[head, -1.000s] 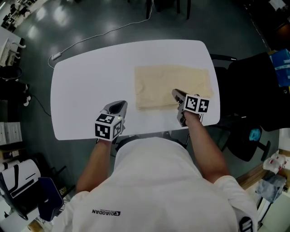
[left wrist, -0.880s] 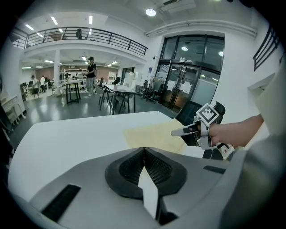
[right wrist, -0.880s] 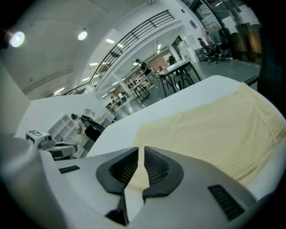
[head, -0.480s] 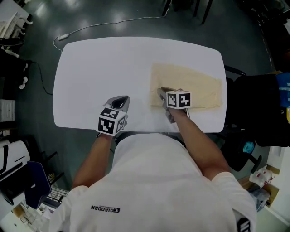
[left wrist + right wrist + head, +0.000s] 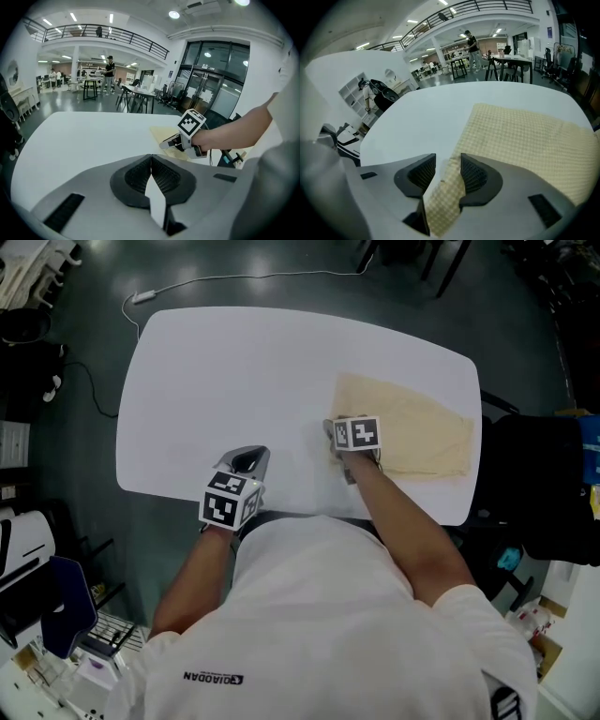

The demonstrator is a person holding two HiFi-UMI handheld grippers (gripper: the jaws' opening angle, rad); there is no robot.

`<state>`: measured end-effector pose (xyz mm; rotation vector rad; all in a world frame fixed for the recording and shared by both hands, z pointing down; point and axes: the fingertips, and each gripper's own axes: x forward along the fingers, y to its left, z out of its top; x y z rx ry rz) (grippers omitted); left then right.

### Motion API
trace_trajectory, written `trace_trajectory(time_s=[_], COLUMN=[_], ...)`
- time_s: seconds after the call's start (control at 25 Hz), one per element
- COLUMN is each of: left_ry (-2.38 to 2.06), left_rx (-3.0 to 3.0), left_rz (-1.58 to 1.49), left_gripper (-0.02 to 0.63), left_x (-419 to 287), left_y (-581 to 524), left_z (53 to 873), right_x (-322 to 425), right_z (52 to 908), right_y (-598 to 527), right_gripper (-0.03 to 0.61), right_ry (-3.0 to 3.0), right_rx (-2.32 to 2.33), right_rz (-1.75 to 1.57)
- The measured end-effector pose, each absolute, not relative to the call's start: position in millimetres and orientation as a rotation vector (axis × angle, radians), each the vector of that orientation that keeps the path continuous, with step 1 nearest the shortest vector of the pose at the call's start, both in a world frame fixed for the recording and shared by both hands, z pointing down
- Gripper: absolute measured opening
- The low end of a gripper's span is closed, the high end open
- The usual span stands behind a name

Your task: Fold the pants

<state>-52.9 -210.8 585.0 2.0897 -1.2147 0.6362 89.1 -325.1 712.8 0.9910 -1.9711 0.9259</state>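
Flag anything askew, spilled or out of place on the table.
Nothing stands out. The folded pants lie flat on the white table, near its right end. The right tool has just been opening its jaws, with a pants corner between them.

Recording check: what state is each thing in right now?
pants: folded, lying flat on the table.
right gripper: open; its fingers have just been opening, pants edge between them, not pinched.
left gripper: shut, empty.
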Motion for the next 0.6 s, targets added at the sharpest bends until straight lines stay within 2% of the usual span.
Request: trace_trajectory(time_s=[0.12, 0.4, 0.6], left_ry=[-1.212, -1.202, -1.195], left_rx=[2.075, 2.069, 2.077], left_rz=[0.63, 0.62, 0.603], left_gripper=[0.028, 0.028, 0.028], left_x=[-58.2, -67.4, -80.6], left_y=[-204.8, -203.4, -207.8], left_z=[587.9, 593.0, 591.5], right_x=[90.4, 100.7, 100.1], right_z=[721.5, 726.0, 723.8], right_y=[-324.3, -327.7, -330.6], right_gripper=[0.185, 0.084, 0.044], right_ry=[-1.937, -1.945, -1.993], right_rx=[0.997, 1.013, 1.093], right_rz=[0.881, 0.672, 0.848])
